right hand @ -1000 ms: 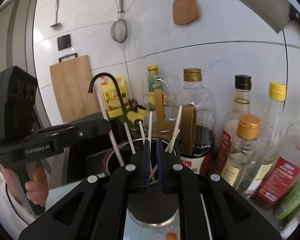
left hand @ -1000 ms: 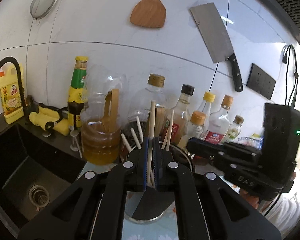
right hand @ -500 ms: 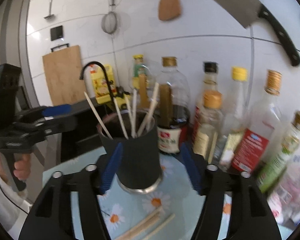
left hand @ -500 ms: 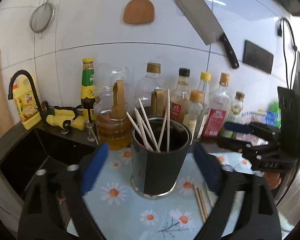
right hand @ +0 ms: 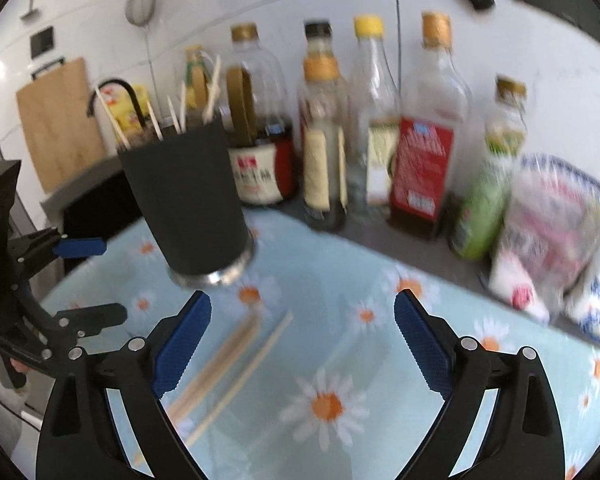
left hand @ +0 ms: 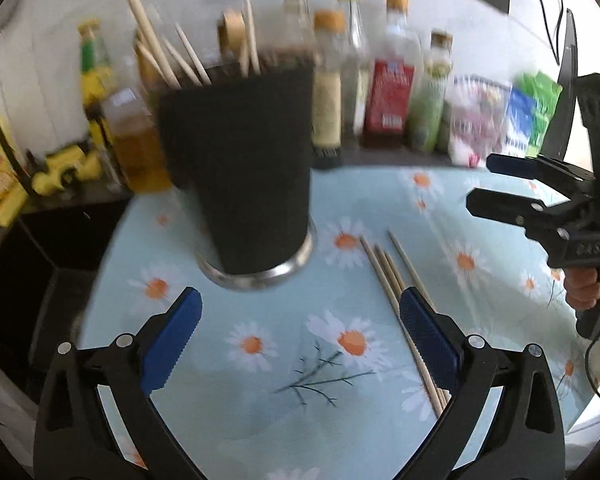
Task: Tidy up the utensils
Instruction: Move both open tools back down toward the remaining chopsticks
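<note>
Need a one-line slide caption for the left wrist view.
Left gripper, jaws opening and empty, above loose chopsticks on the daisy cloth beside the black holder.

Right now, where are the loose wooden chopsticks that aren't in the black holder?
The loose wooden chopsticks lie flat on the daisy-print tablecloth, just right of the black cylindrical holder in the left wrist view, running under the left gripper's right finger.

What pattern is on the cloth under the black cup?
The cloth is light blue with white, orange-centred daisies; the left wrist view shows it best.
</note>
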The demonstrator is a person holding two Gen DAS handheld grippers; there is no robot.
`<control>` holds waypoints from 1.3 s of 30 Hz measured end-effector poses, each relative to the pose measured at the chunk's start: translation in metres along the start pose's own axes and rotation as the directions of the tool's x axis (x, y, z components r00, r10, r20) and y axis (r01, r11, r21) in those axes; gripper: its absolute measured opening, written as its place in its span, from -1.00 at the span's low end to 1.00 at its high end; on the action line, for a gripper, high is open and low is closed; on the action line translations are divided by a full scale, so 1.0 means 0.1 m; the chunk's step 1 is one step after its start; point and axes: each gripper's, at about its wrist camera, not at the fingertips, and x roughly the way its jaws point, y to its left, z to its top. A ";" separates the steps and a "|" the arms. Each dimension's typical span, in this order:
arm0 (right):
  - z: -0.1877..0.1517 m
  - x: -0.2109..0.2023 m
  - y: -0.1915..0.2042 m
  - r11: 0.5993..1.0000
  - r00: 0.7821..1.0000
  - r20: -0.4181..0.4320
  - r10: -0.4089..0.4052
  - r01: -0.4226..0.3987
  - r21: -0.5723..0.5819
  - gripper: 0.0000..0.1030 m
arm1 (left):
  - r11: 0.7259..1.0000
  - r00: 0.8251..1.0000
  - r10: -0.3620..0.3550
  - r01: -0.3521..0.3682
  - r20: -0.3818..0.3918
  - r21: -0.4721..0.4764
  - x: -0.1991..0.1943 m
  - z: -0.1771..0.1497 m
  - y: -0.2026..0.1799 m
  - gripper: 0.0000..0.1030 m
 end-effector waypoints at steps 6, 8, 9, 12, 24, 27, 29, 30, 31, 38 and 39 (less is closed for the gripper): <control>-0.33 0.09 0.09 0.994 0.994 -0.066 -0.084 0.080 -0.073 0.75 | 0.998 0.993 -0.059 0.060 -0.103 0.000 0.40 -0.06 -0.12 0.88; -0.41 0.11 0.11 0.996 0.993 -0.098 -0.070 0.063 -0.069 0.76 | 0.999 0.991 -0.053 0.052 -0.122 -0.012 0.47 -0.03 -0.14 0.88; -0.45 0.13 0.13 0.996 0.992 -0.117 -0.057 0.049 -0.069 0.77 | 0.999 0.990 -0.051 0.048 -0.132 -0.021 0.50 -0.02 -0.15 0.88; -0.55 0.17 0.21 0.996 0.987 -0.157 -0.026 0.012 -0.091 0.77 | 0.998 0.987 -0.051 0.044 -0.152 -0.045 0.56 -0.01 -0.16 0.88; -0.69 0.31 0.40 0.989 0.974 -0.224 0.013 -0.047 -0.143 0.78 | 0.996 0.967 0.014 -0.036 -0.256 -0.083 0.78 0.02 -0.22 0.89; -0.70 0.30 0.34 0.990 0.970 -0.242 0.007 -0.041 -0.136 0.82 | 0.990 0.959 0.032 -0.068 -0.283 -0.120 0.78 0.03 -0.19 0.90; -0.70 0.31 0.28 0.992 0.963 -0.269 -0.016 -0.020 -0.128 0.83 | 0.988 0.950 0.047 -0.090 -0.308 -0.127 0.80 0.05 -0.20 0.91; -0.71 0.33 0.25 0.993 0.959 -0.282 -0.016 -0.018 -0.115 0.84 | 0.986 0.944 0.049 -0.098 -0.326 -0.137 0.81 0.07 -0.21 0.92; -0.71 0.33 0.21 0.995 0.957 -0.291 -0.007 -0.022 -0.096 0.84 | 0.985 0.941 0.049 -0.102 -0.336 -0.142 0.82 0.08 -0.21 0.92; -0.66 0.23 0.22 0.991 0.963 -0.263 0.055 -0.084 -0.100 0.84 | 0.974 0.921 0.044 -0.126 -0.386 -0.189 0.87 0.14 -0.19 0.88; -0.64 0.22 0.24 0.990 0.965 -0.253 0.066 -0.094 -0.101 0.84 | 0.974 0.923 0.034 -0.116 -0.384 -0.193 0.87 0.16 -0.20 0.88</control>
